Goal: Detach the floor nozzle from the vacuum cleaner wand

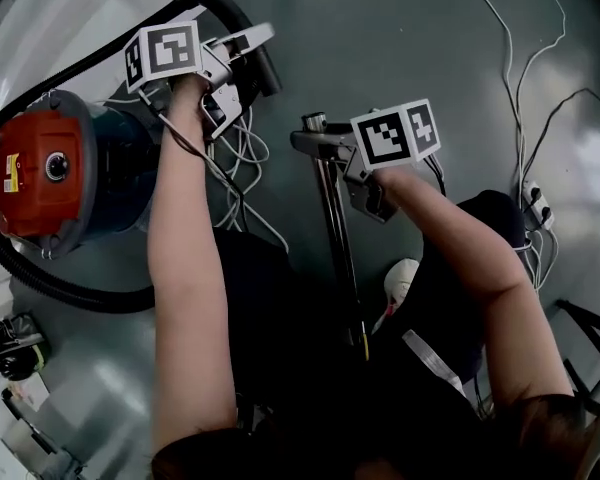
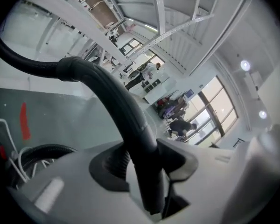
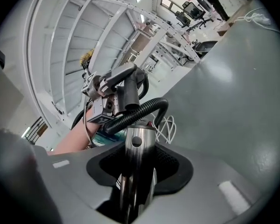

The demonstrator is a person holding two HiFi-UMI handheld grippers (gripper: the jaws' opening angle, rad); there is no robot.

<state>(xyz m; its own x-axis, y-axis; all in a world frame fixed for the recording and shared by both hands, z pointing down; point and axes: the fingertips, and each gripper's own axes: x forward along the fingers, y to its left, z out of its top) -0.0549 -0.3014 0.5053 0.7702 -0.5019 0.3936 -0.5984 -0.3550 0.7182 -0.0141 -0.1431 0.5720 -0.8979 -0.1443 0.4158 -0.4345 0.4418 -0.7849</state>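
My left gripper (image 1: 248, 54) is shut on the black curved hose handle (image 1: 266, 68), which has come away from the wand. In the left gripper view the handle (image 2: 126, 111) runs up between the jaws of that gripper (image 2: 148, 174). My right gripper (image 1: 325, 146) is shut on the open top end of the shiny metal wand (image 1: 338, 238), and its own view shows the tube (image 3: 133, 148) upright between the pads (image 3: 170, 171). The wand's lower end disappears into the dark by the person's legs. No floor nozzle shows in any view.
The red canister vacuum (image 1: 40, 173) sits at the left, its black hose (image 1: 70, 288) looping round it. White cables (image 1: 245, 153) lie on the grey floor between the arms. A power strip (image 1: 535, 208) with cords is at the right, dark gear (image 1: 10, 348) at the lower left.
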